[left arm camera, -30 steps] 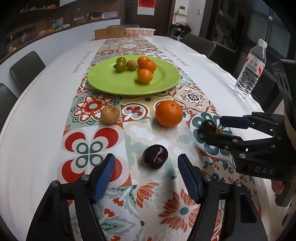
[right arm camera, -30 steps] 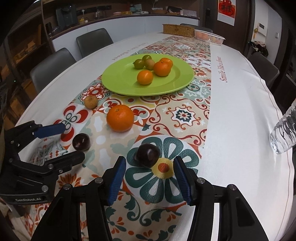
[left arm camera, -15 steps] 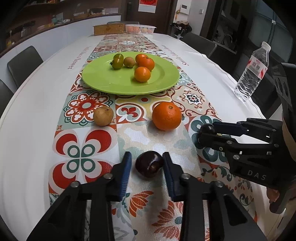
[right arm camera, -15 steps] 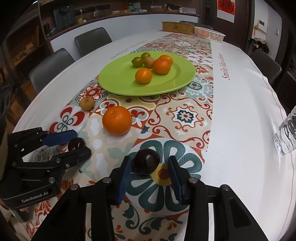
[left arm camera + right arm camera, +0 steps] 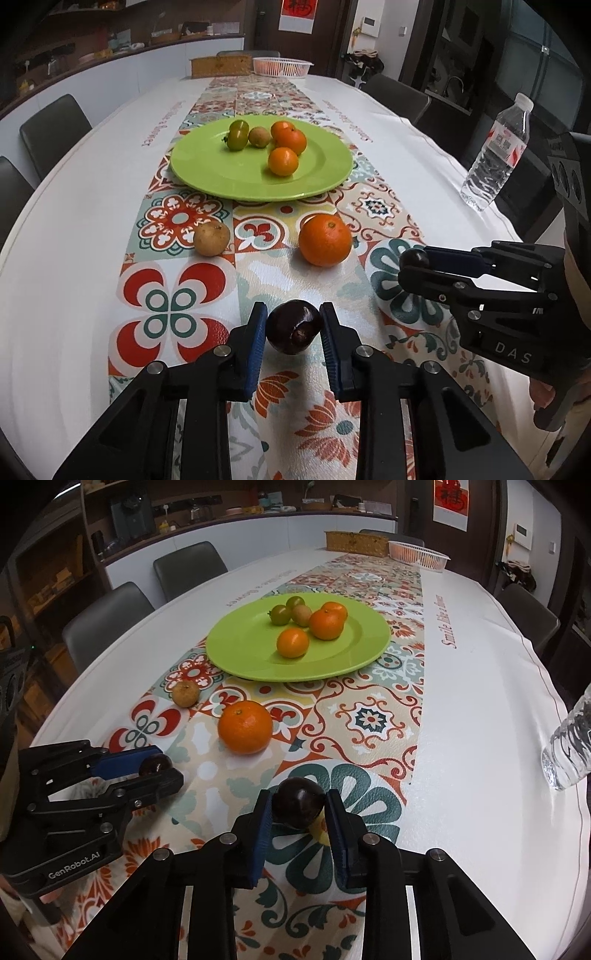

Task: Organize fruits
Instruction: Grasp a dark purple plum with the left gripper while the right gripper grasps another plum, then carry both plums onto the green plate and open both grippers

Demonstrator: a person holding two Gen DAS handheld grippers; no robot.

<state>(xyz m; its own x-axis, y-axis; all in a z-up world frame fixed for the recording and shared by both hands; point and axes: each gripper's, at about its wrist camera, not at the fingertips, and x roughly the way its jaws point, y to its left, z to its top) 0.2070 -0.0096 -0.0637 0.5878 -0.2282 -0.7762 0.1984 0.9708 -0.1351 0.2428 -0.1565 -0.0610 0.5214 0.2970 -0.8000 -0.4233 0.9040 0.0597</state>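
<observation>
My left gripper (image 5: 293, 325) is clamped on a dark plum (image 5: 294, 326), both blue pads (image 5: 256, 345) pressing its sides; the fruit sits low over the patterned runner (image 5: 177, 317), can't tell if it's off the cloth yet. My right gripper (image 5: 298, 806) is likewise closed on a second dark plum (image 5: 298, 803), pads tight on both sides, over the big teal flower print. From the left cam I see the right gripper at the right edge w/ its plum poking out at the tips; from the right cam, the left gripper at the left edge w/ the other plum the same way.

Rest of the fruit: a large orange (image 5: 325, 240) lies on the runner betw. the grippers & the plate, and a small brown round fruit (image 5: 211, 239), maybe a longan, lies left of it, well apart. Beyond both is the green plate (image 5: 221, 173), holding two green tomatoes (image 5: 237, 136), one small brown fruit (image 5: 258, 137) & three small oranges (image 5: 283, 161), all bunched toward the far side, nearest small orange a bit apart from the others.

A water bottle (image 5: 496, 153) stands upright on the white tablecloth (image 5: 74, 221) at the right. At the far end of the table: a woven box (image 5: 356, 543) & a pale plastic basket (image 5: 419, 555) side by side. Dark chairs (image 5: 190, 568) along the table edges.
</observation>
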